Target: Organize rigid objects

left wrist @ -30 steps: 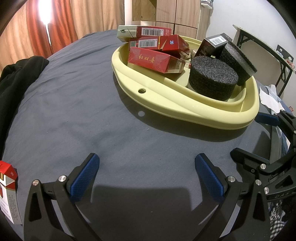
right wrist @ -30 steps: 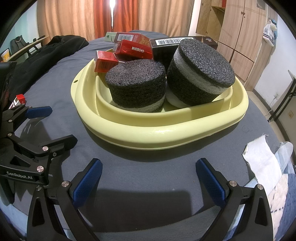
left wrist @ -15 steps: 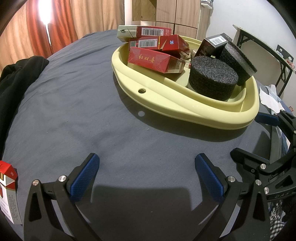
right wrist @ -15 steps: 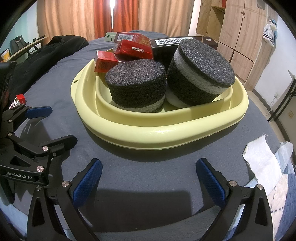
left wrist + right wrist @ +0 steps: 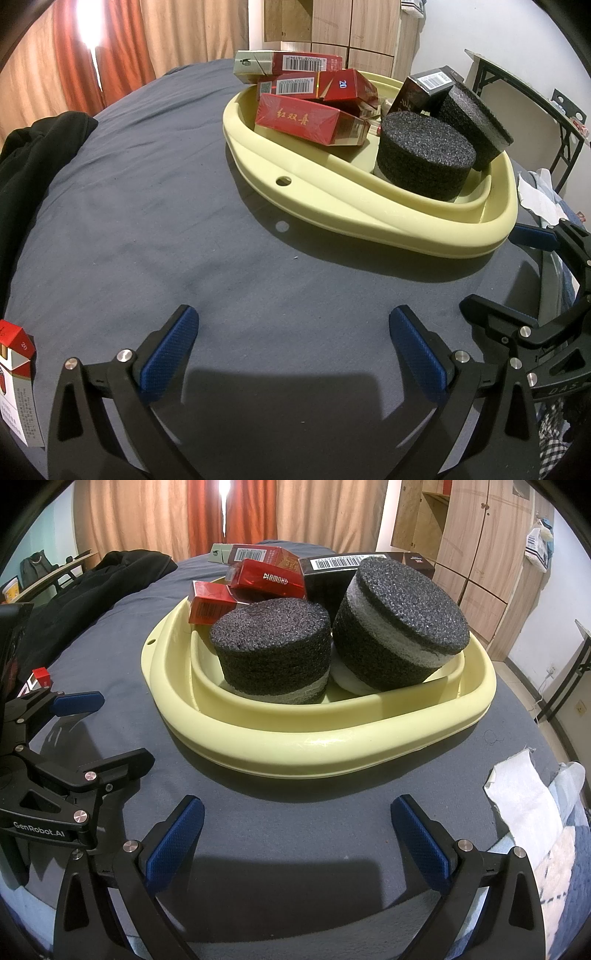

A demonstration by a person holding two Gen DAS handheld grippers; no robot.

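A pale yellow tray (image 5: 332, 199) (image 5: 280, 746) rests on the dark blue bed cover. Several red cigarette boxes (image 5: 310, 118) (image 5: 266, 578), a black box (image 5: 424, 90) (image 5: 332, 576) and two black foam cylinders (image 5: 424, 158) (image 5: 275, 646) lie in it; the second cylinder (image 5: 402, 624) leans on the first. One red-and-white cigarette pack (image 5: 14, 376) stands alone on the cover at the far left. My left gripper (image 5: 293, 347) is open and empty, short of the tray. My right gripper (image 5: 297, 830) is open too, empty, in front of the tray.
A black garment (image 5: 33, 155) (image 5: 110, 576) lies on the bed's left side. White cloth (image 5: 524, 805) sits at the right edge of the bed. Curtains and wooden wardrobes stand behind. Each gripper shows at the edge of the other's view.
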